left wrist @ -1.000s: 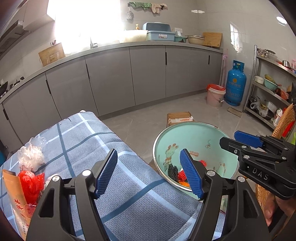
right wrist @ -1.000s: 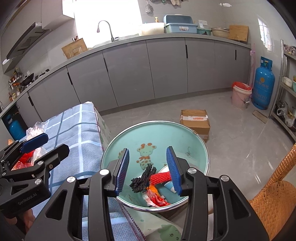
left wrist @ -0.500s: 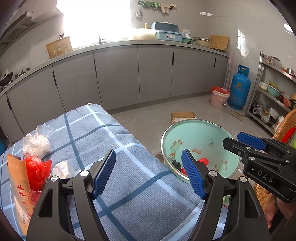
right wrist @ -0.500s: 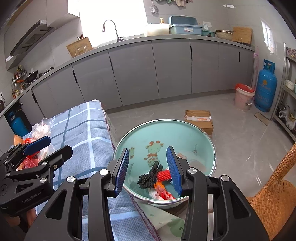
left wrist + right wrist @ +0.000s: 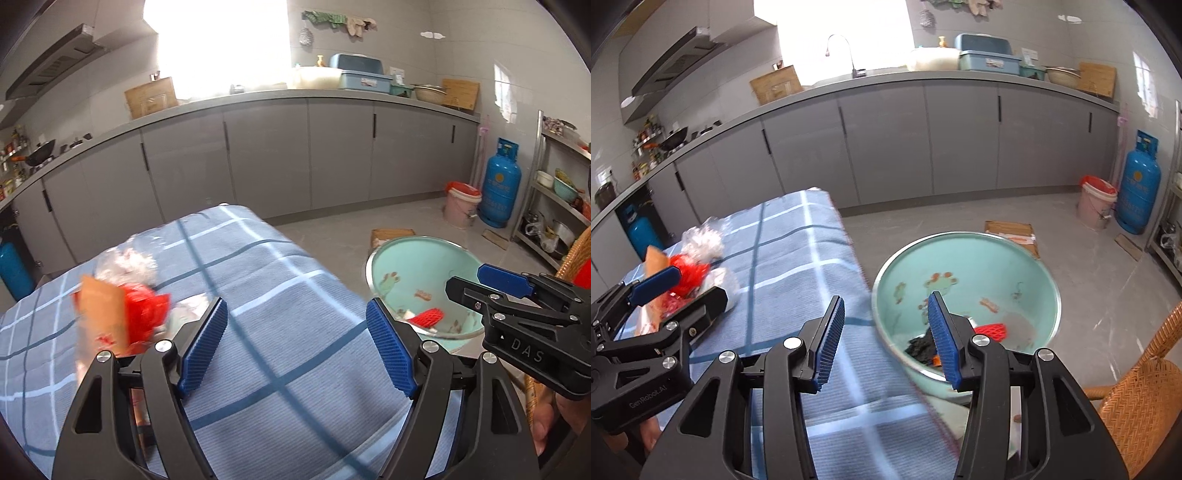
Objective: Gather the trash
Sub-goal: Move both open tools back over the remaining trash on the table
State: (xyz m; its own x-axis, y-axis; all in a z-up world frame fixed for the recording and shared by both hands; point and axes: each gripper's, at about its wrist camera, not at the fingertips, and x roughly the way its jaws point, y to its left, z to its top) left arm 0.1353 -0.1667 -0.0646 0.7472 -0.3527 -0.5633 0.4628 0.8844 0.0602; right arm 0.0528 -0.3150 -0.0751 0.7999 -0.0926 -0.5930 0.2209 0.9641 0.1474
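Hovering over the blue checked cloth, the left gripper, marked "GenRobot.AI", and the right gripper, marked "DAS", both gape wide, holding nothing. Trash, an orange packet with red and clear wrappers, lies on the cloth; more fills the mint basin beside it.

Left gripper swung from basin toward trash pile.

Two tongs, one green basin, two blue gas cylinders, one pink bucket, one cardboard box.
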